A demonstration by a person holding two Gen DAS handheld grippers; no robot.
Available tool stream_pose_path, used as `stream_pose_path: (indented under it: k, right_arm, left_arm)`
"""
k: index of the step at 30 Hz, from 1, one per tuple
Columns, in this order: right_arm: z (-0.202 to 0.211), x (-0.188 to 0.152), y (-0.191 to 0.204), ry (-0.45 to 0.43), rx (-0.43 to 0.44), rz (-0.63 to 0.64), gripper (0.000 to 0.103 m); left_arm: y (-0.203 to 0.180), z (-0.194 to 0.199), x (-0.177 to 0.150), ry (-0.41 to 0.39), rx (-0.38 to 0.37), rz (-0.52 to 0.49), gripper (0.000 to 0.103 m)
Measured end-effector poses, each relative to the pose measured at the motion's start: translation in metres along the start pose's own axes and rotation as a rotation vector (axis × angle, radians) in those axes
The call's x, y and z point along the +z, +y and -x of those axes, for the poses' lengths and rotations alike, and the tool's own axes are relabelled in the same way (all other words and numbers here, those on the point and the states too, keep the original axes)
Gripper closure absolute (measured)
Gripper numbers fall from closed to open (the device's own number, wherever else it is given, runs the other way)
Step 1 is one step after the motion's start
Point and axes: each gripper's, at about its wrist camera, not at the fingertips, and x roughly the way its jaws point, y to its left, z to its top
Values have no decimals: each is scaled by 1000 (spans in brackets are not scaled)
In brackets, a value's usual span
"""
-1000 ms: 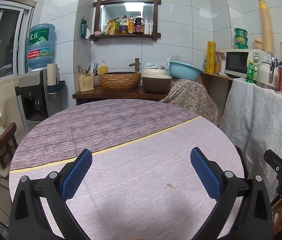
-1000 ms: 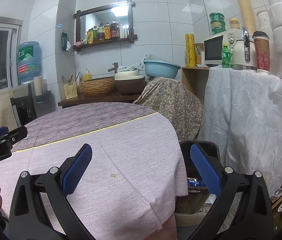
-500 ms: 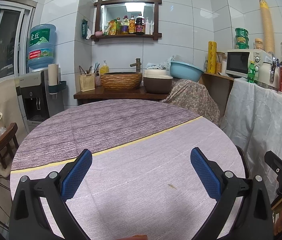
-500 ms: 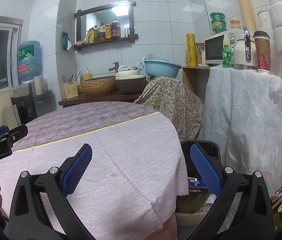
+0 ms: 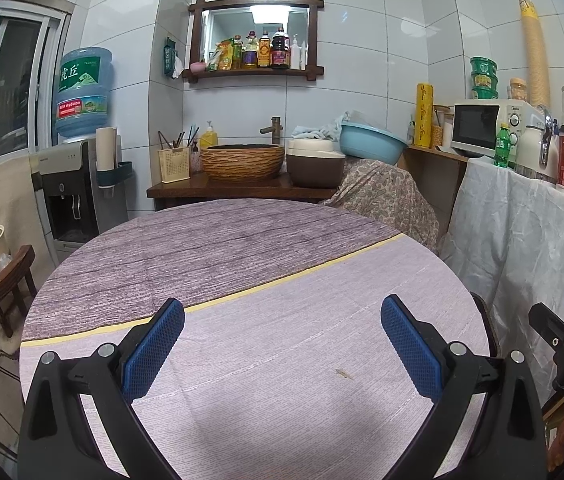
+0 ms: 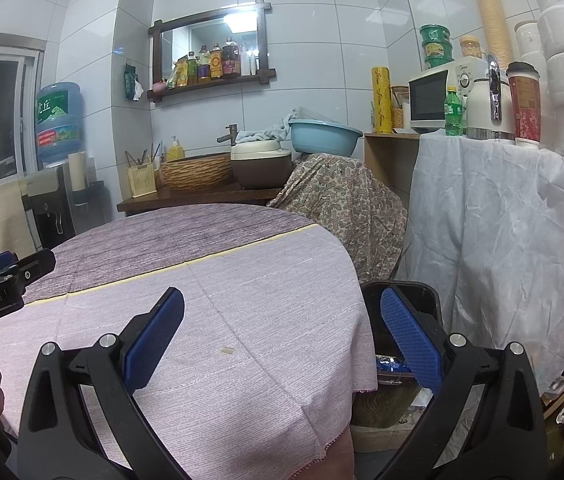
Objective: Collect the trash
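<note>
Between the wide-open, empty left gripper [image 5: 282,348] fingers lies a crumb [image 5: 344,374].

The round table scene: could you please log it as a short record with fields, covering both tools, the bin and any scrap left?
surface: round table, covered with a purple cloth
left tool: open, empty, above the table
right tool: open, empty, over the table's right edge
scrap: small brownish bit lying on the cloth
bin: black trash bin on the floor beside the table, wrappers inside
other trash on table: none visible
</note>
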Motion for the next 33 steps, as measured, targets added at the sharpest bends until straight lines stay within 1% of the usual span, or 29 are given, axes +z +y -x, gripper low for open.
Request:
stream_pose_path:
  k: [12, 18, 21, 33]
  right_arm:
    - [0, 0, 0, 0, 0, 0, 6]
    - [0, 0, 0, 0, -1, 0, 6]
    - [0, 0, 0, 1, -1, -1, 6]
    - [-1, 0, 0, 1, -1, 0, 6]
  left_arm:
    - [-2, -1, 0, 1, 1, 2, 5]
    - [-3, -1, 0, -3, -20, 10, 5]
    - [-5, 0, 0, -12, 2, 1, 5]
    - [-5, 1, 1, -6, 3, 4, 5]
